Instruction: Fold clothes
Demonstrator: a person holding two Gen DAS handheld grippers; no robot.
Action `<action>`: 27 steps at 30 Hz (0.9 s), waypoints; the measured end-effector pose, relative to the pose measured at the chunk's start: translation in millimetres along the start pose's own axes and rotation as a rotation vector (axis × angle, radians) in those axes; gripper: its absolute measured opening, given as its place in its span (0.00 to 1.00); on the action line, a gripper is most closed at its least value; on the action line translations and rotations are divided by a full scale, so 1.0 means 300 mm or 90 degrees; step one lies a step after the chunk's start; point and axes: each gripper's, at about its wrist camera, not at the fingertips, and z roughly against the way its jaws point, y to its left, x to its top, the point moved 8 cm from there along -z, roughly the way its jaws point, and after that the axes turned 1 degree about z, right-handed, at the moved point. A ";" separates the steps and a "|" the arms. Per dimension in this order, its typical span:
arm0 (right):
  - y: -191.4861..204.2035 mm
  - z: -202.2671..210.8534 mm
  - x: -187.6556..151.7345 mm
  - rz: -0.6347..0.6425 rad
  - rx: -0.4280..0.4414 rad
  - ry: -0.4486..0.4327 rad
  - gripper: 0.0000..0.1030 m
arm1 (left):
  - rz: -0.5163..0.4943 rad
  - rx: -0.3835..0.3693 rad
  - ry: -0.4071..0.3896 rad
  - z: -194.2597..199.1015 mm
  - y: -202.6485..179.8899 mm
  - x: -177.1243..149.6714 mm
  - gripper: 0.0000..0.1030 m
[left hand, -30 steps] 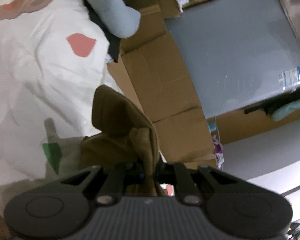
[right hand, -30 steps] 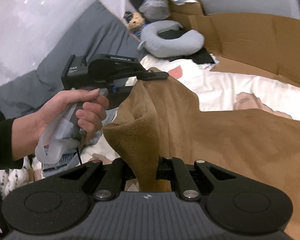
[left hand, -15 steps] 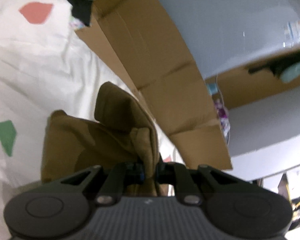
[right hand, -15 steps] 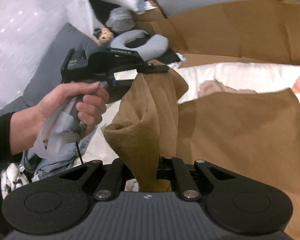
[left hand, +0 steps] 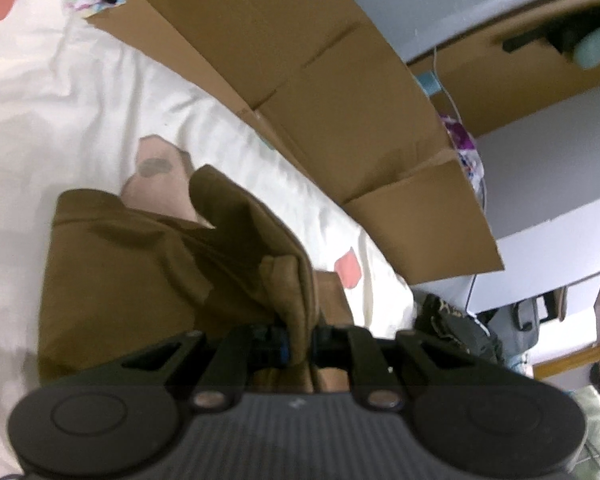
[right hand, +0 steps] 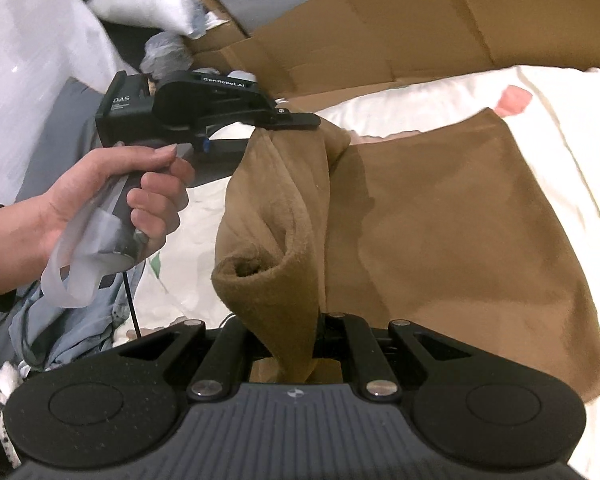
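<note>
In the left of the right wrist view, a hand (right hand: 100,208) holds the left gripper (right hand: 296,120), marked "DAS" and "GenRobot.AI". Both grippers pinch the brown cloth (right hand: 440,232), spread mid-frame on the white sheet (right hand: 420,104); right gripper (right hand: 296,344) below.

Cardboard wall (right hand: 420,20) close behind the bedsheet (right hand: 560,128); pillows (right hand: 140,0) leftward

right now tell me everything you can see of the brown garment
The brown garment looks like soft, fuzzy fleece in a plain tan-brown. Most of it lies spread flat on the white patterned bedsheet. One edge is lifted and bunched into a rolled fold between the two tools: the right gripper is shut on one corner, the left gripper on another. No print, buttons or label show. Its far edge sits near the cardboard.
</note>
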 end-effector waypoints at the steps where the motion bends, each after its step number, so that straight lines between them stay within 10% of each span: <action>1: -0.010 0.002 -0.003 -0.005 -0.003 -0.002 0.05 | -0.002 0.004 0.001 -0.012 -0.004 -0.004 0.10; 27: -0.350 0.022 -0.114 -0.204 -0.053 -0.010 0.05 | -0.103 0.185 0.108 -0.360 -0.124 -0.153 0.11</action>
